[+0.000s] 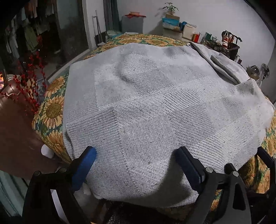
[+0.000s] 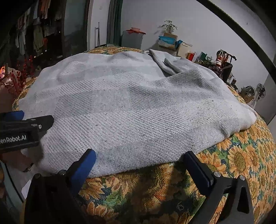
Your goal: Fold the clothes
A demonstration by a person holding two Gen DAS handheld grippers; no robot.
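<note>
Garment: a pale grey knitted sweater (image 1: 155,110) lies spread flat across the sunflower-patterned cover (image 2: 241,163) of the desk; a sleeve is folded in at the far right
Left hand-held gripper (image 1: 136,155): released, blue pads wide apart; it hovers over the sweater's near hem, and the cloth lies under and between the pads without being pinched
Right hand-held gripper (image 2: 139,158): released, jaws spread wide at the near edge of the sweater, above the hem and the bare cover; nothing gripped
Surroundings: boxes and a small potted plant (image 1: 170,7) by the far wall; red berry stems (image 1: 29,82) at left
</note>
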